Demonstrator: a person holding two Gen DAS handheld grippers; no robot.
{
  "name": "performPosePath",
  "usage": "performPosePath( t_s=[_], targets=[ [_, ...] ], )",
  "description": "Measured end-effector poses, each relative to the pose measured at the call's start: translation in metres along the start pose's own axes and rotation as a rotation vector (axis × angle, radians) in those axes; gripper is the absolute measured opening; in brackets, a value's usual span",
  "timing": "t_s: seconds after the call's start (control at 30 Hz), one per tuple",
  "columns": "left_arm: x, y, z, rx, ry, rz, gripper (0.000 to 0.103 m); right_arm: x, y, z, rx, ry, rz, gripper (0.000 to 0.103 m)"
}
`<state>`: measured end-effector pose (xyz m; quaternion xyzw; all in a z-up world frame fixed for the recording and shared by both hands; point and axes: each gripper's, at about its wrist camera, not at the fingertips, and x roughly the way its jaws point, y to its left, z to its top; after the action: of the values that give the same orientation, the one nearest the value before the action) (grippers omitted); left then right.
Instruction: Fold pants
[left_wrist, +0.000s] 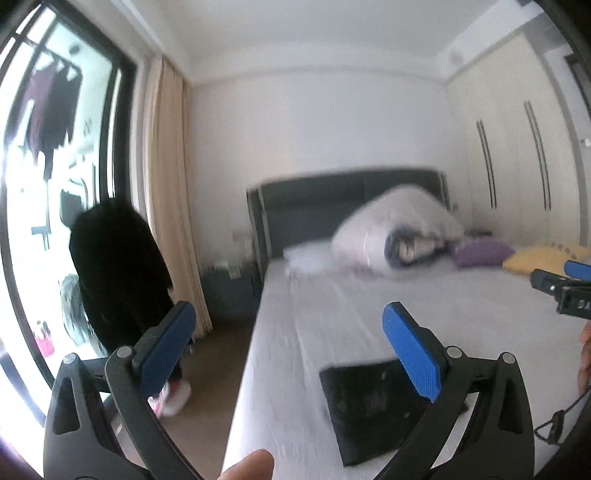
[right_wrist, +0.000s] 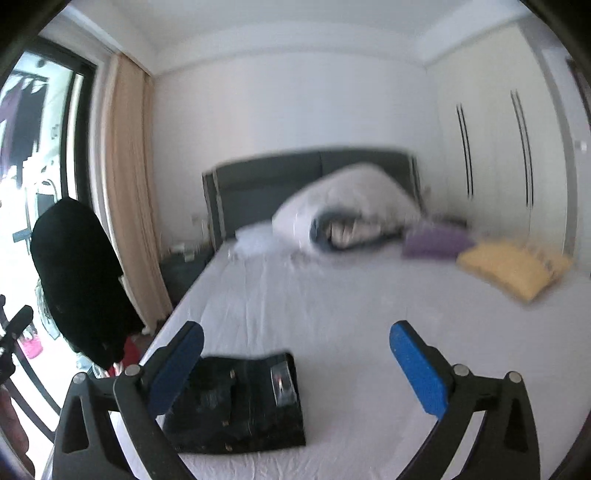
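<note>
From the left wrist view, the left gripper (left_wrist: 288, 339) hung above the bed (left_wrist: 332, 314) with its blue fingers (left_wrist: 410, 354) spread wide and nothing between them. The folded black pants (left_wrist: 373, 402) lay flat on the white sheet near the bed's near edge, partly behind the right-hand finger. A bundled white duvet (left_wrist: 399, 225) sat against the grey headboard (left_wrist: 314, 199), with a purple pillow (left_wrist: 480, 253) and a yellow pillow (left_wrist: 543, 256) beside it. The right gripper's tip showed at the right edge. From the right wrist view, the right gripper (right_wrist: 295, 365) also stood with fingers wide apart and empty, the folded pants (right_wrist: 240, 402) lying below, just beside its left finger (right_wrist: 177, 365). A dark garment (right_wrist: 77, 277) hung near the window.
</note>
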<state>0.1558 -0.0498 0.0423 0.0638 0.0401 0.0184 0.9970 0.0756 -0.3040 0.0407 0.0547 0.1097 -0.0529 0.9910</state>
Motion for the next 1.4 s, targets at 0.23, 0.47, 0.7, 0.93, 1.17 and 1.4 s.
performPosePath(
  t_s=[0.23,0.47,0.7,0.93,1.17,1.4],
  targets=[
    [-0.05,0.008,0.038,0.009,0.025,-0.048,0.103,-0.072,0.017,0.052,-0.031,-0.202,-0.077,0.103],
    [-0.045,0.0,0.029,-0.052,0.279,-0.144,0.103,-0.079,0.038,0.05,-0.071,-0.106,-0.085,0.103],
    [-0.006,-0.014,-0.041,-0.129,0.627,-0.126,0.103,-0.042,0.045,0.007,-0.116,0.154,-0.169,0.103],
    [0.006,-0.022,-0.088,-0.14,0.711,-0.124,0.103,-0.014,0.042,-0.028,-0.09,0.34,-0.167,0.103],
    [0.031,-0.025,-0.114,-0.137,0.729,-0.12,0.103,-0.009,0.058,-0.049,-0.118,0.398,-0.13,0.103],
    [0.032,-0.022,-0.117,-0.138,0.744,-0.118,0.103,-0.004,0.065,-0.064,-0.127,0.437,-0.108,0.103]
  ],
)
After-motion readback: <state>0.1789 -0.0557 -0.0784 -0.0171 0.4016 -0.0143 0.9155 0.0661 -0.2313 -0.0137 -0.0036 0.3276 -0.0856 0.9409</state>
